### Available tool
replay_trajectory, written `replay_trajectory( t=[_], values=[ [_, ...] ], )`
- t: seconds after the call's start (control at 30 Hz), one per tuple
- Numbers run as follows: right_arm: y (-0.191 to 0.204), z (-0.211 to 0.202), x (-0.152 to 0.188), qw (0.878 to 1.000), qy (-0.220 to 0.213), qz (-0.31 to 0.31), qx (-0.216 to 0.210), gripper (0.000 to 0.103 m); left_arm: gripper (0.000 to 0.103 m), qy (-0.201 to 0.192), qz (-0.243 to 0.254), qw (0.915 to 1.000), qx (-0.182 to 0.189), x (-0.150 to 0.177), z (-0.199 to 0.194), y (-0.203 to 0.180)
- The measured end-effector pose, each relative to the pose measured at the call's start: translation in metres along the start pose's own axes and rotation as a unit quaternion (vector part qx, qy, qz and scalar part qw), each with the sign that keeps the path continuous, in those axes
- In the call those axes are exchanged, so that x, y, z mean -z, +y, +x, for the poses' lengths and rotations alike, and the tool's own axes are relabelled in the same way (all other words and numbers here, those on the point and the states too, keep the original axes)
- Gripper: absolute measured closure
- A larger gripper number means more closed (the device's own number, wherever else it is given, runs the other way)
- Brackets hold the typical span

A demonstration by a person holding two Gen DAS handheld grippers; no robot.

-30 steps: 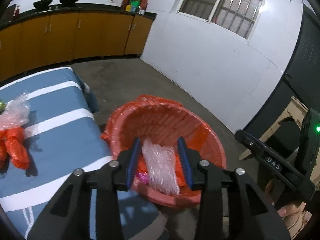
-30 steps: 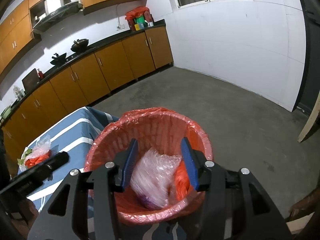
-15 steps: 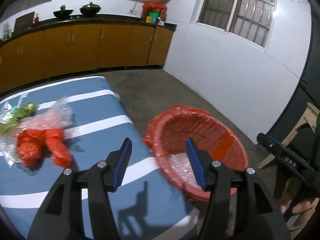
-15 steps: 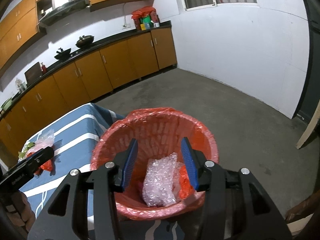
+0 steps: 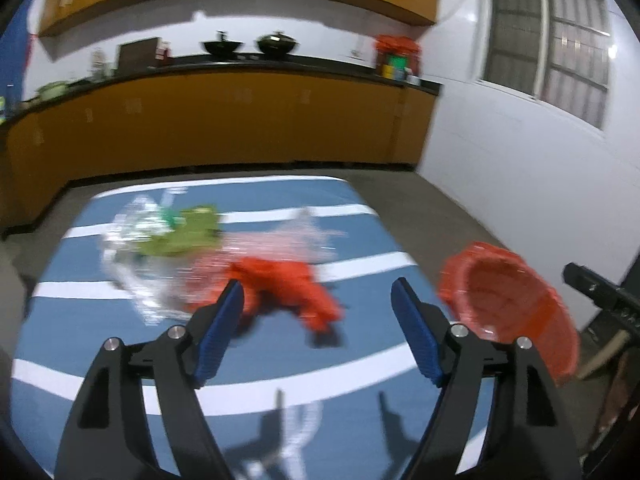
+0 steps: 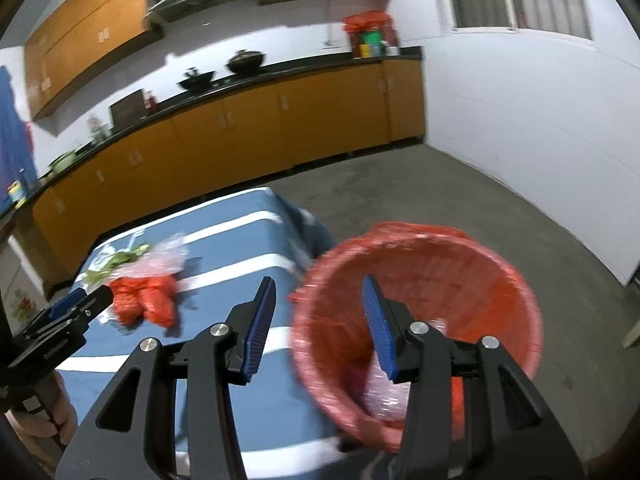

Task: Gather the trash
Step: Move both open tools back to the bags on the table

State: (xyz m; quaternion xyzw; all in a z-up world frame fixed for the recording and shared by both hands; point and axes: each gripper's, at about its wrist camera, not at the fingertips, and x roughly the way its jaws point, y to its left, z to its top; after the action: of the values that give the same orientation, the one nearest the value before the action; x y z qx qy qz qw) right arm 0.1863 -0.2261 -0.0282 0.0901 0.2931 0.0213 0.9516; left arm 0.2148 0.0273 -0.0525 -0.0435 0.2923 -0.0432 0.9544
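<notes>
L gripper hung over the blue-and-white striped desk, jaws opening, nothing btwn them. Ahead of it lay the trash pile: crumpled orange bag, clear plastic wrap touching it, green scraps further back. R gripper sat part-open, empty, w/ one finger over the desk edge and the other over the red-lined bin just beside the desk. Bubble wrap already lay in the bin's bottom.
</notes>
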Motion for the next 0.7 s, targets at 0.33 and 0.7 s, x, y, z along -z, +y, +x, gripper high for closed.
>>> replay_trajectory(
  t=[0.33,0.7],
  values=[
    [0.086,0.034,-0.011,0.997,0.008,-0.047,-0.068,0.057,0.027,-0.027,-0.059,0.9926,-0.103,0.002,-0.025,0.097],
    [0.177,0.074,-0.016,0.987,0.030,-0.090,-0.127,0.057,0.027,-0.033,-0.095,0.9822,-0.159,0.012,-0.039,0.161]
  ],
)
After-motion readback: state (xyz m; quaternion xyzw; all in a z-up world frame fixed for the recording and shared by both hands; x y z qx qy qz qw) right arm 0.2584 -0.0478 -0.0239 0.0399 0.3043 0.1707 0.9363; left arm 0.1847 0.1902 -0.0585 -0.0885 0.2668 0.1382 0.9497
